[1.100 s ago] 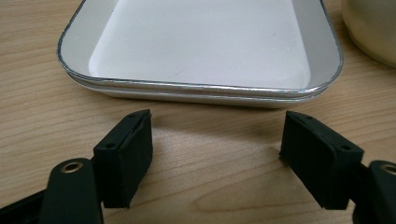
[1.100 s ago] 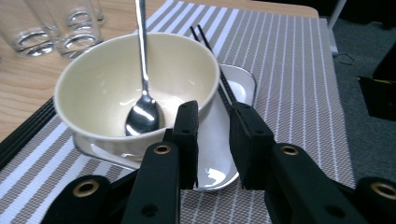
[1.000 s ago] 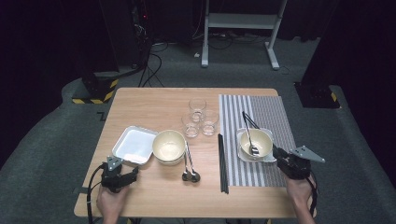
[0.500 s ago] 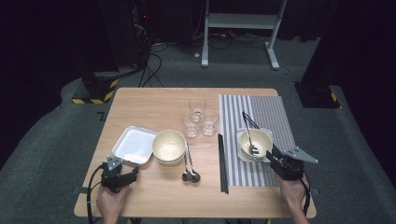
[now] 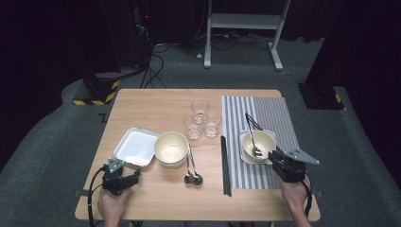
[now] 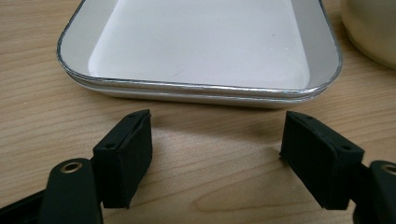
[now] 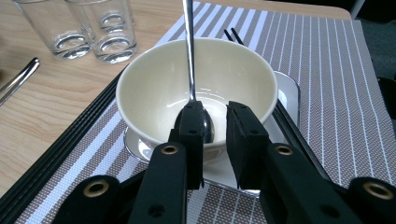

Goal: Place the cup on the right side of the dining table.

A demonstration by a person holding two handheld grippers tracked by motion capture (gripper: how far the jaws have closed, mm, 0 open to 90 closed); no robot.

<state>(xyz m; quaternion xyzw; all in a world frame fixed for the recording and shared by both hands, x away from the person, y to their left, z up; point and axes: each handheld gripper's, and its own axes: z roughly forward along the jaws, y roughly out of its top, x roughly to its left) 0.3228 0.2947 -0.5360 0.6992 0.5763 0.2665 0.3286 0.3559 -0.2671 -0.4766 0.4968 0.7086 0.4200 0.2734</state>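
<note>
At the lower right of the high view, the right gripper (image 5: 279, 158) sits at the near rim of the cream bowl (image 7: 196, 88), which holds a spoon (image 7: 191, 100). Its jaws have just been closing and stand narrowly apart, seemingly pinching nothing. At lower left, the left gripper (image 6: 217, 154) stands wide apart just before the white tray (image 6: 205, 51).

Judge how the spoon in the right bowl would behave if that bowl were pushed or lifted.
The spoon looks like polished metal, so probably stiff and slippery. It leans loose in the bowl, handle past the rim, so it would likely slide or rattle. The bowl sits on a small tray; a push might shift the two together.
</note>
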